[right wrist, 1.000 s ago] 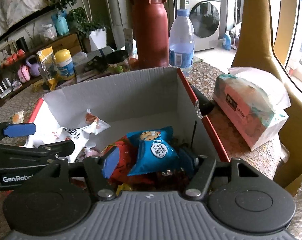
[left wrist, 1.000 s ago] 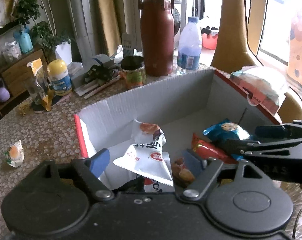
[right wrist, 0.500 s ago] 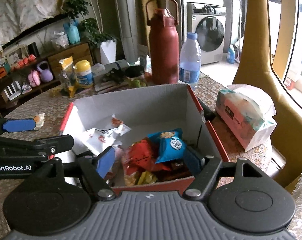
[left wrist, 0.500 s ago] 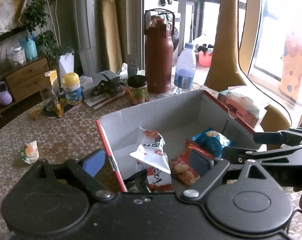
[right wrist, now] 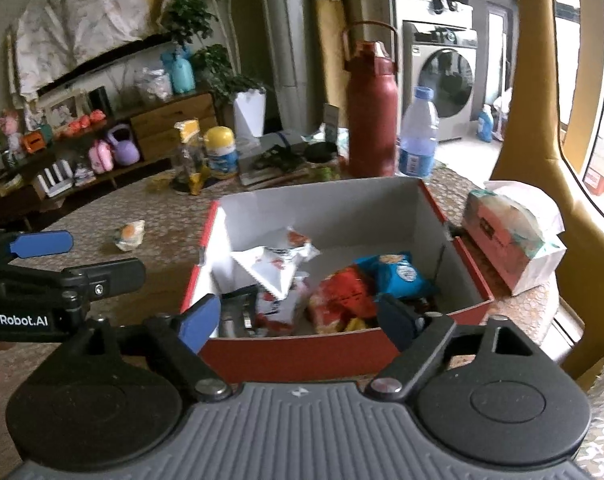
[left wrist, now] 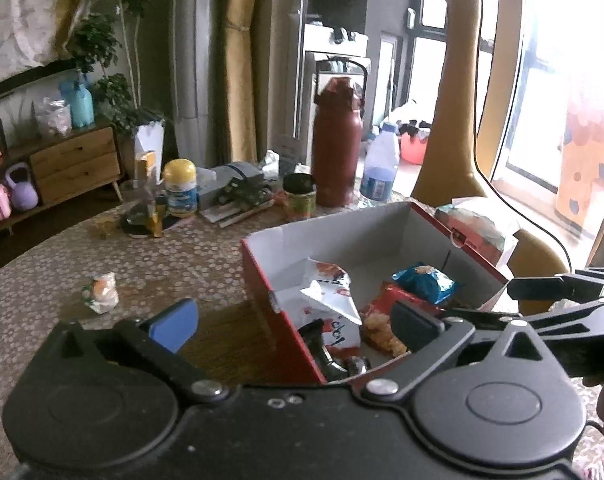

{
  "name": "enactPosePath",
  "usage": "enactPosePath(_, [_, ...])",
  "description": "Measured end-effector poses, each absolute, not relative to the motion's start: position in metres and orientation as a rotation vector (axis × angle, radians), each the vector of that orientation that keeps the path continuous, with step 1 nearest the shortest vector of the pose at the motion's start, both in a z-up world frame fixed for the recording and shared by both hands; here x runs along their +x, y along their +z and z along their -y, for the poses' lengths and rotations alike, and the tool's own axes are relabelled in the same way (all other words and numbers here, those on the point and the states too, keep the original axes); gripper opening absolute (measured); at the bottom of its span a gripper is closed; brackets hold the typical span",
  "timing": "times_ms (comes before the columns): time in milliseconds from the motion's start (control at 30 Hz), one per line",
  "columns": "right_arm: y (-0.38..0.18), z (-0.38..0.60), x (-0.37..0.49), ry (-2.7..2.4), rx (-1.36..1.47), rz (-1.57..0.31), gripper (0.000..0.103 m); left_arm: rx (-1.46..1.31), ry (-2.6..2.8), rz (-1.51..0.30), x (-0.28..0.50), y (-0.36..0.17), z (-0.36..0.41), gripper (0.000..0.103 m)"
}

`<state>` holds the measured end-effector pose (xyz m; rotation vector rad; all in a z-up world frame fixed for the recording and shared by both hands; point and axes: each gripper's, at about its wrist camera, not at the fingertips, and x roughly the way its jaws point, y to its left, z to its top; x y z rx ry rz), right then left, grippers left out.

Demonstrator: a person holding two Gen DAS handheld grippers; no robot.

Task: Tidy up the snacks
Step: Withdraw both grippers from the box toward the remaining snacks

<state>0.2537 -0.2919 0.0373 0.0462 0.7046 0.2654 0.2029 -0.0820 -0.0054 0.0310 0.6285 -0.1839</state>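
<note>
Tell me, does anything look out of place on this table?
Yes: one small wrapped snack lies alone on the table, left of the red box, while the other snack packets sit piled inside it. Both grippers, left and right, are open and empty.

- We see a red cardboard box (right wrist: pixel 294 354) with a white inside, open at the top, standing on the patterned surface (right wrist: pixel 170 236).
- Inside it we count a white snack packet (right wrist: pixel 276 258) with red print, tilted against the left side, a red packet (right wrist: pixel 344 294) in the middle and a blue packet (right wrist: pixel 398 274) to its right, leaning on the red one.
- Darker wrappers lie low near the front wall; we cannot tell what they are.
- One small pale packet with an orange centre (right wrist: pixel 129 234) lies alone on the surface, well apart to the left of the box.
</note>
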Motion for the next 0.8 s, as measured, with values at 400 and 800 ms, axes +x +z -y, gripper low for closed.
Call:
enactPosePath(400, [0.036, 0.242, 0.223, 0.424, 0.092, -0.673, 0.092, -0.023, -0.132, -0.590, 0.155, -0.006, 0.022, 0.103])
enactPosePath(800, [0.029, 0.165, 0.232, 0.544, 0.076, -0.688, 0.092, -0.049, 0.015, -0.581, 0.136, -0.016, -0.068, 0.103])
